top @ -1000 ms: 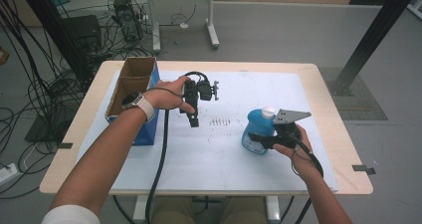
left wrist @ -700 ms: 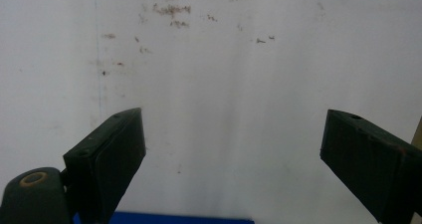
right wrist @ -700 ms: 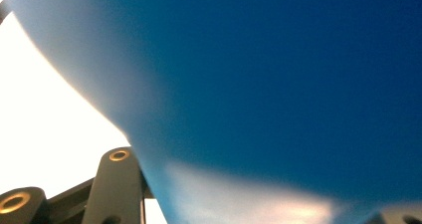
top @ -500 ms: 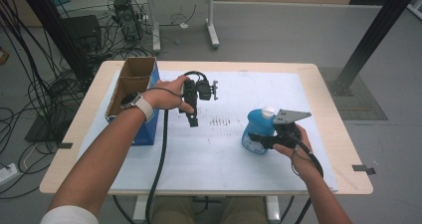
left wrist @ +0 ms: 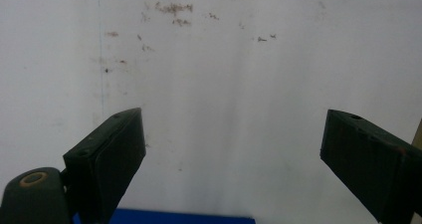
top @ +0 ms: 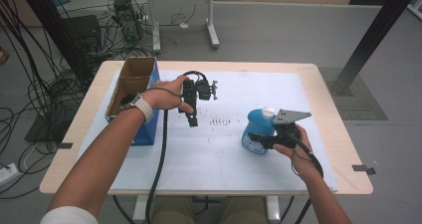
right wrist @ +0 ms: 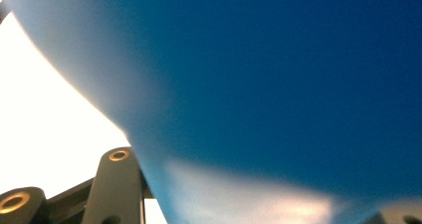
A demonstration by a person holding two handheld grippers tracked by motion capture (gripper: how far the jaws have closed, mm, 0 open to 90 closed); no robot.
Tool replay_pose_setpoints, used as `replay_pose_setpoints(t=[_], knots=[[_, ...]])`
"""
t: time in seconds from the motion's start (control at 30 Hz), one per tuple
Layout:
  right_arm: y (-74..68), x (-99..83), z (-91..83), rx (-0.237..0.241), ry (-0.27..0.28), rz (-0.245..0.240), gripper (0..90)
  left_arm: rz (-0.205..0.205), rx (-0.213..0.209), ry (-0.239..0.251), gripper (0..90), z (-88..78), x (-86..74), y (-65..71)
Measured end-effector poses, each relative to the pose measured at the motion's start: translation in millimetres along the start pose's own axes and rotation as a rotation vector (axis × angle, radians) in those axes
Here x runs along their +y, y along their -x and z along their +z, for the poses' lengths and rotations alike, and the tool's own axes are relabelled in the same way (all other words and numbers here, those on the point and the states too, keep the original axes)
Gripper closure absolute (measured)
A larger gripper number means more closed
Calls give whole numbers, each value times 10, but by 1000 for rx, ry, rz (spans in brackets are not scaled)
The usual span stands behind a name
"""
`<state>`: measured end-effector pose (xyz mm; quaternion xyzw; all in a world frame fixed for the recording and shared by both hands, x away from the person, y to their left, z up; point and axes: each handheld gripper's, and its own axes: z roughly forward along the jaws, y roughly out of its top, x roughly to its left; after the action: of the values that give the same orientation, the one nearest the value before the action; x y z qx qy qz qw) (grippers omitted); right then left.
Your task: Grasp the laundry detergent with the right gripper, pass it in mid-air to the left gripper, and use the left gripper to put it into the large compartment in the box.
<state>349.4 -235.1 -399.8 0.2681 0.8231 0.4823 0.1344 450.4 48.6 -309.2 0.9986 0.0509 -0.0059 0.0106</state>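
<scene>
While the right gripper [top: 256,138] is clasping the blue bottle [top: 259,129] upright to steady it on the tabletop [top: 328,104], the left gripper [top: 192,120] is hovering, fingers wide, empty.

No legible text, label, brand, number or sign found. The white paper sheet [top: 229,149] covering the light wooden table [top: 348,149] carries faint brownish rows of marks [left wrist: 171,5], too smudged to read in the left gripper view and too small in the high view. The blue plastic bottle [top: 256,129] shows no readable label.
</scene>
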Motion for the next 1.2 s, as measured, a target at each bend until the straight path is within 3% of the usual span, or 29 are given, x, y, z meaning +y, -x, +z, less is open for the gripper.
replay_pose_setpoints(t=[1.2], knots=[[0,-7,0,0,4,4,435,-7,11,0,108,-33,-47,4]])
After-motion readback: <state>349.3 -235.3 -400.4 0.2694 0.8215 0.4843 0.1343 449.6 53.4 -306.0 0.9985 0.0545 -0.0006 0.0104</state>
